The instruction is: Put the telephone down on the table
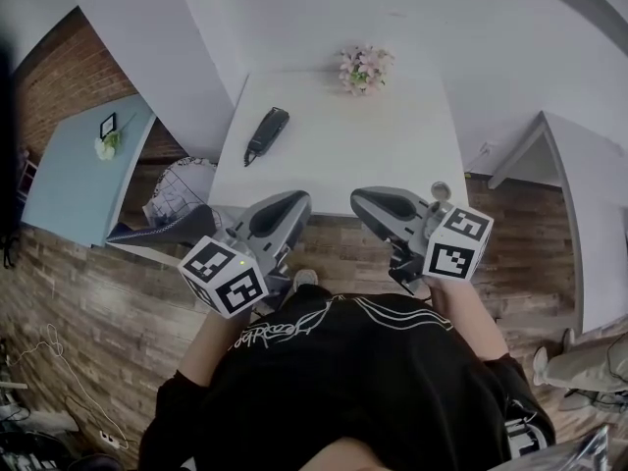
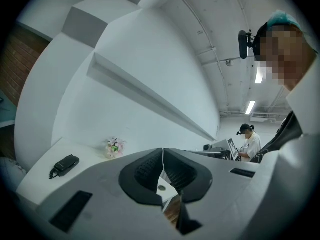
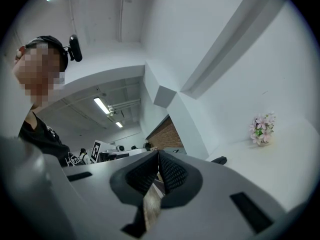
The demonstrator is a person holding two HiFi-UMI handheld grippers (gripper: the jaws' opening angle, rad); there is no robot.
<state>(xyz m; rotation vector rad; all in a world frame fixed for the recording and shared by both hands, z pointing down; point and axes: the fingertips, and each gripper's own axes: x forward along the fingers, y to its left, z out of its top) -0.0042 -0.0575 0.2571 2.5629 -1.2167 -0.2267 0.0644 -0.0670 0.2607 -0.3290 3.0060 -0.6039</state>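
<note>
The black telephone handset lies on the white table near its left edge, its cord trailing toward me; it also shows in the left gripper view and partly in the right gripper view. My left gripper is held low at the table's near edge, jaws shut with nothing between them. My right gripper hangs beside it at the same edge, also shut and empty. Both are well short of the handset.
A small pot of pink flowers stands at the table's far edge. A wire basket and a light blue table are at the left, on the brick-pattern floor. Another person sits at a far desk.
</note>
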